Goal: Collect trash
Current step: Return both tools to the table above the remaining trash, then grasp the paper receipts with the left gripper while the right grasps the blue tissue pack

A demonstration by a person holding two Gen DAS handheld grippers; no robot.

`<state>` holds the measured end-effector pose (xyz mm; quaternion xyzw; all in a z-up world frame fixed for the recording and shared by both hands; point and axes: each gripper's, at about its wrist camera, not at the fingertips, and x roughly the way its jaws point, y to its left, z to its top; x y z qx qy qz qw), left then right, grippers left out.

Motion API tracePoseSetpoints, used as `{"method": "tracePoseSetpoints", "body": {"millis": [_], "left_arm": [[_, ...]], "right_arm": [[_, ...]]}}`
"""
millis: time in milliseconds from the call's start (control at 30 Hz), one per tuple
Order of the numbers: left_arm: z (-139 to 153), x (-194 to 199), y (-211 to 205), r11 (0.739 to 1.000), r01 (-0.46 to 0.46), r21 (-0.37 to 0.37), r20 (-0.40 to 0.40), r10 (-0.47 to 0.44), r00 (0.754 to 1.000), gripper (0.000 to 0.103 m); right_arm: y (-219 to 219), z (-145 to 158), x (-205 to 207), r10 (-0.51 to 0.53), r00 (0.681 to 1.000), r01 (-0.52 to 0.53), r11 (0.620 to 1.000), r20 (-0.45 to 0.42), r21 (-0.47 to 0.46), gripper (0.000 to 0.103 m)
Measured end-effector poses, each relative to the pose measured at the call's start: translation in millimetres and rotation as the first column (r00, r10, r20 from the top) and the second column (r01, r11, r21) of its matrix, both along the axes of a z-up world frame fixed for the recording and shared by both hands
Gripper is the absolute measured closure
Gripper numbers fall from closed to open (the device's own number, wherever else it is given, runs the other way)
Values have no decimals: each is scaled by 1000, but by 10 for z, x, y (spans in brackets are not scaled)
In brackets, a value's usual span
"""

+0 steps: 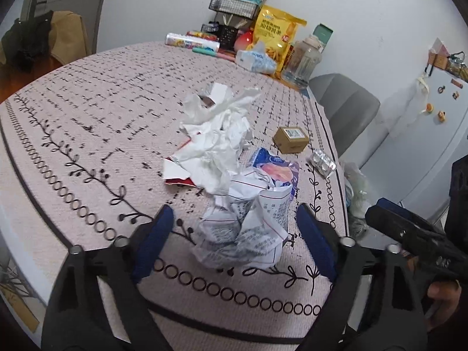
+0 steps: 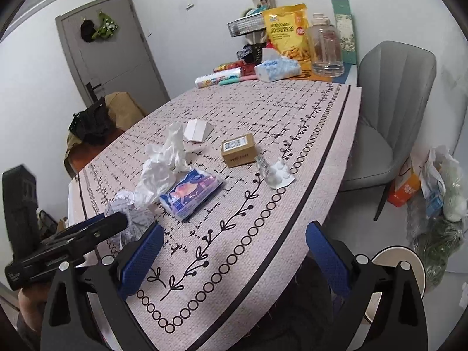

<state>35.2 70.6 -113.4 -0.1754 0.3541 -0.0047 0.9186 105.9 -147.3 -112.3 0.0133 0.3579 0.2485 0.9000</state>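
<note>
Pink cloth with black leaves and rings covers the surface [image 2: 292, 122]. The trash sits in a loose pile near the front edge. A crumpled printed paper [image 1: 245, 228] lies closest, right between the blue pads of the left tongs [image 1: 235, 239]. These tongs are spread wide apart, one pad on each side of the paper, and it is not clear if they touch it. Behind the paper is a blue and pink wrapper [image 1: 278, 166], and behind that a heap of white tissue [image 1: 216, 134] with a bit of red and white card [image 1: 178, 175] under it. A small brown box [image 1: 291, 139] stands off to the right, with a silver pill sheet [image 1: 321, 162] near it by the edge.

The right tongs [image 2: 234, 254] are also spread wide and hold nothing. They hang over the edge of the surface, apart from the pile. A grey chair [image 2: 389, 111] stands beside the surface. At the far end are a yellow snack bag [image 2: 288, 32], a clear jar [image 2: 324, 49] and a blue tissue pack [image 2: 276, 68].
</note>
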Motion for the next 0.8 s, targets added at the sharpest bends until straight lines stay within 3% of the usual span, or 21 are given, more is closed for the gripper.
{"method": "tracePoseSetpoints", "body": {"millis": [33,233,433,533,800], "left_arm": [[-20,28,-8,1000,4,-1,-15,-4,1000,49],[98,-50,68,1000,-23,2,14,23,1000,65],[284,-172,301,997,-73,-16,61,74,995,68],[361,-228,404,995,-92,-35,84,95,992,68],[401,-300,614,989,-142,-47,105,146,984,68]], "right_arm": [[18,-4,1,5,1000,-5,1000,3,-8,8],[161,-24,63,51,999,-51,999,-2,-15,8],[473,-91,189,114,992,-115,993,-51,-22,14],[648,-152,298,133,984,-136,991,-116,-10,19],[990,-277,551,112,982,-121,991,-155,-51,21]]}}
